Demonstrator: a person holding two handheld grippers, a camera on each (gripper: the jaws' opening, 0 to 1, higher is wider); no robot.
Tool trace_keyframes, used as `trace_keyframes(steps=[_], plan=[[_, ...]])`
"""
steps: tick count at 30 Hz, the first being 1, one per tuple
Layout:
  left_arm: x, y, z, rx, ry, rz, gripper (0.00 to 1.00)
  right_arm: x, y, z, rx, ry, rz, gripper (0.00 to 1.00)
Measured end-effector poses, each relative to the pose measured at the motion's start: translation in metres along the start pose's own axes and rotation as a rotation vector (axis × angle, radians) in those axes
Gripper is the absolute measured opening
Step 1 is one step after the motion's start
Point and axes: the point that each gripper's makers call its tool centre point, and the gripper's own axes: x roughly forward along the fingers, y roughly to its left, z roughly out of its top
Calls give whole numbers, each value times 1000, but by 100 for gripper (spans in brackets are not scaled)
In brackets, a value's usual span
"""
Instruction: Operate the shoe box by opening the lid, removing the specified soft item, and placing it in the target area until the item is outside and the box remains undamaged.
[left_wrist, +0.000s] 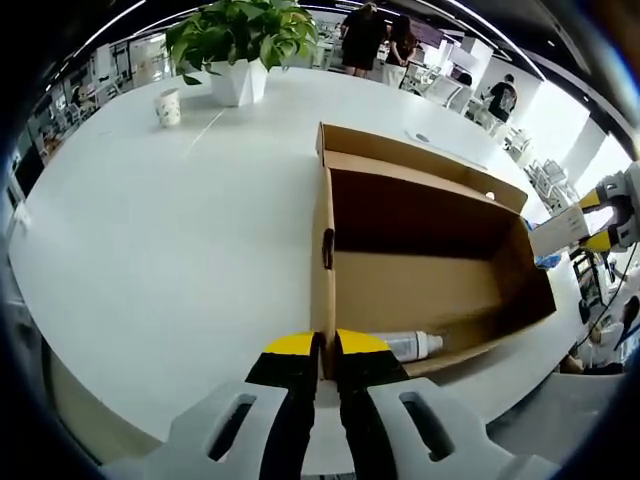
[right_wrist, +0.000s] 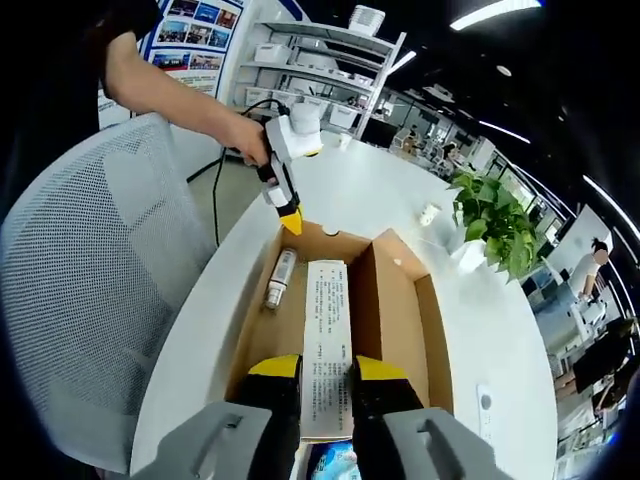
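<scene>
On the white table (left_wrist: 150, 250), your left gripper (left_wrist: 327, 350) pinches the shoe box (left_wrist: 420, 280) wall to steady it, while your right gripper (right_wrist: 327, 378) clamps the lid (right_wrist: 325, 340) open above the tube (right_wrist: 281, 279).

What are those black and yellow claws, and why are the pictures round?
They are tongs. A person holds a hand-held gripper in each hand, and a wide-eyed camera rides on each one, so the pictures come out round. One picture looks along the left hand-held gripper, which pinches the wall of the open box. The other looks along the right hand-held gripper, which pinches a white printed panel at the box's end. A bottle lies inside. The table also holds a plant and a cup.
</scene>
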Motion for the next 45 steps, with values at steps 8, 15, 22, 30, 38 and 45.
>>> trace_keyframes(steps=[8,15,22,30,38,45], plan=[[0,0,0,-4,-1,-3,4,-15,-12,-7,2,6,-26,15],[0,-1,0,-8,0,-5,4,-25,-21,-16,7,14,-41,15],[0,0,0,-15,0,-8,4,-36,-31,-26,16,20,-60,15],[0,0,0,-25,-1,-12,4,-49,-42,-44,27,37,-84,15],[0,-1,0,-29,0,-10,4,-64,-51,-66,42,57,-107,15],[2,1,-1,-39,2,-9,5,-76,-61,-84,60,73,-130,15]])
